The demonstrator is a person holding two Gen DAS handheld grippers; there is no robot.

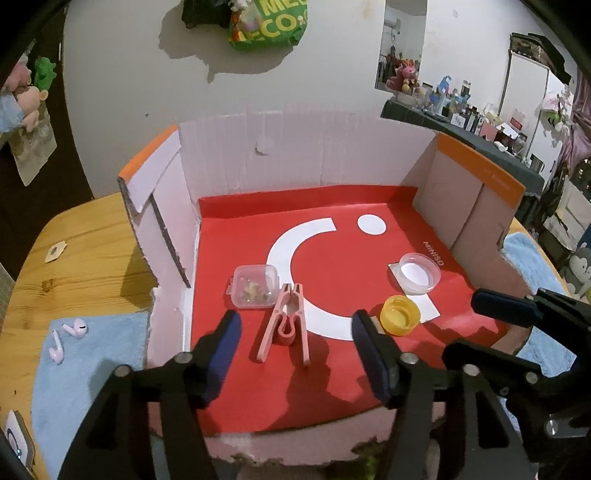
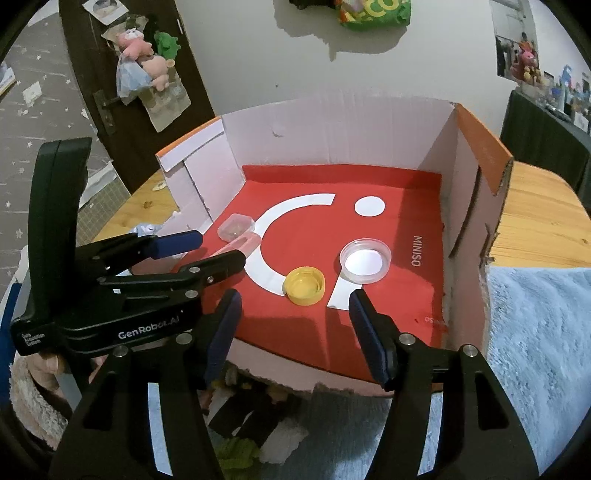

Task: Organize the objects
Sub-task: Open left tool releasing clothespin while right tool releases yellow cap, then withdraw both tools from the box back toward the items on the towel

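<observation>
Inside a cardboard box [image 1: 458, 192] lined with red paper, a pink clothespin [image 1: 286, 325] lies beside a small clear container [image 1: 253, 286], with a yellow cap [image 2: 304, 285] and a clear lid [image 2: 365, 260] nearby. The left tool [image 1: 295, 339] and right tool [image 2: 295, 314] hover with fingers apart, gripping nothing.

A white wall [image 1: 314, 96] closes the far side, with a green printed bag [image 1: 267, 24] hanging on it and casting a sharp shadow. At far left stands a dark door [image 2: 122, 92] hung with plush toys [image 2: 142, 55]. The wooden tabletop [image 1: 85, 258] carries light blue fuzzy cloths [image 2: 539, 350] at left and right. At far right, a dark-covered side table [image 1: 480, 136] is crowded with small bottles and boxes.
</observation>
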